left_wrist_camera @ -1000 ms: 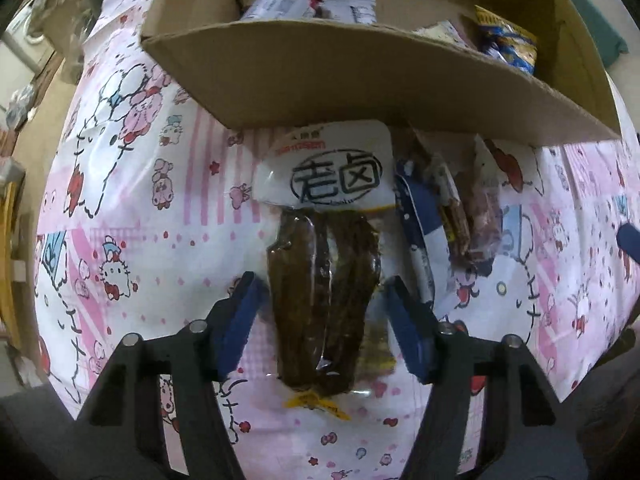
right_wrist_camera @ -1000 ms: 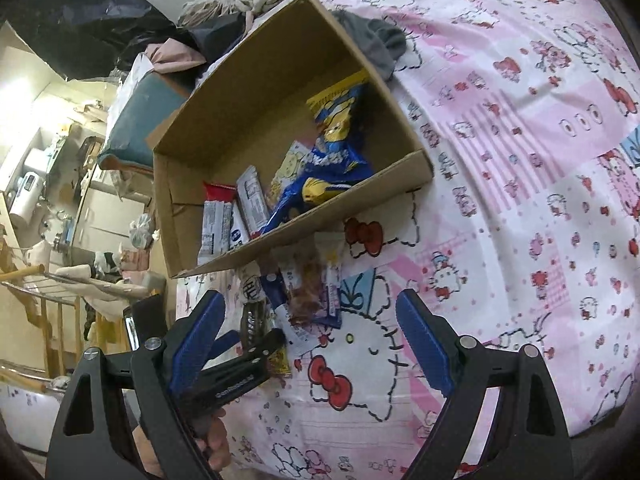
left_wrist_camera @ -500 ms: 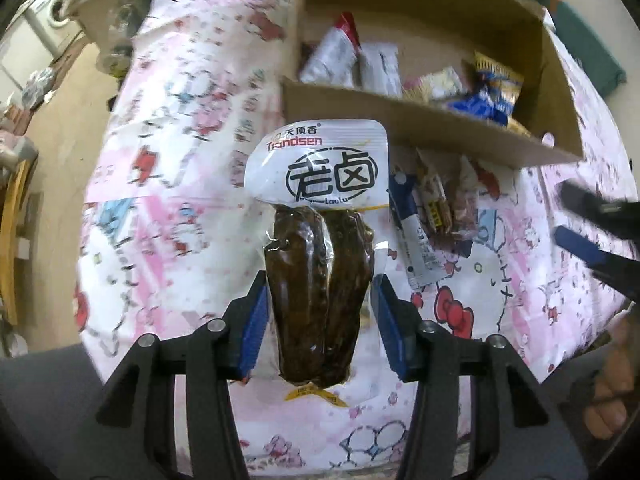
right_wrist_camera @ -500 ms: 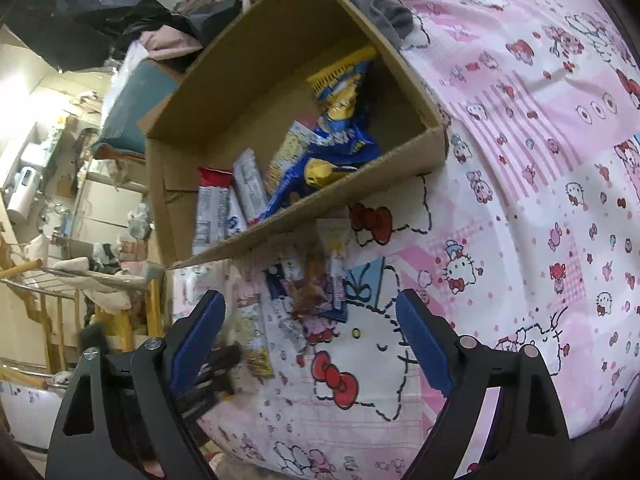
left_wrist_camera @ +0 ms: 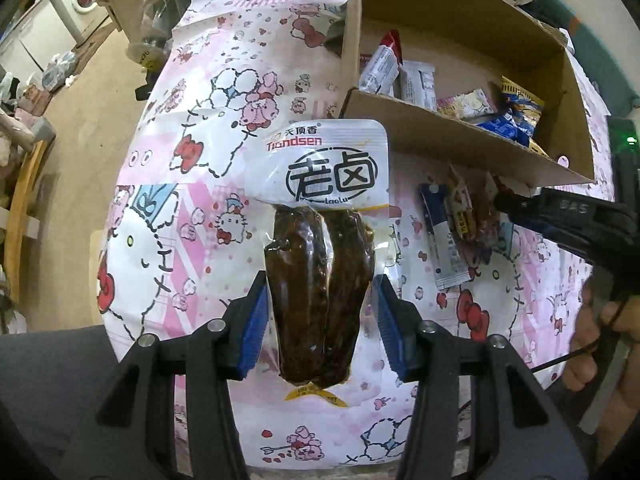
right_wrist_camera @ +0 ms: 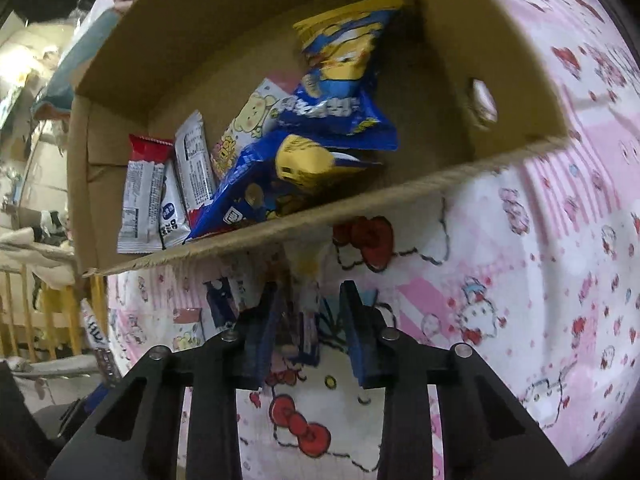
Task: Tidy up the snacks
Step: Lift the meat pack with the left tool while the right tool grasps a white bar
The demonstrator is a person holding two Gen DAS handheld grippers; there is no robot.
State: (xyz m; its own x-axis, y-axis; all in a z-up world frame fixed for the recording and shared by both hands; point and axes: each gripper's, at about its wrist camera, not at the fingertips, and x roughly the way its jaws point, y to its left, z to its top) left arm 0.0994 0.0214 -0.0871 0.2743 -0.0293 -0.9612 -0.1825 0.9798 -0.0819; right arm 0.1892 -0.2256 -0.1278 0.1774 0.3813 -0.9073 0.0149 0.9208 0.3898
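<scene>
Left gripper (left_wrist_camera: 320, 320) clamped on braised-meat pouch (left_wrist_camera: 320, 240); right gripper (right_wrist_camera: 308, 328) just narrowed around small packets (right_wrist_camera: 300, 320) at box (right_wrist_camera: 360, 204) 6 o'clock edge, contact unclear, risks dragging neighbours or snagging cloth (right_wrist_camera: 520, 280).

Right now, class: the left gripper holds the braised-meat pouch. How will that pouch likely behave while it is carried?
The braised-meat pouch, lifted by the left gripper, stands fairly straight, so probably stiffish. Its glossy film looks slippery. The white top juts unsupported and may flop.
</scene>
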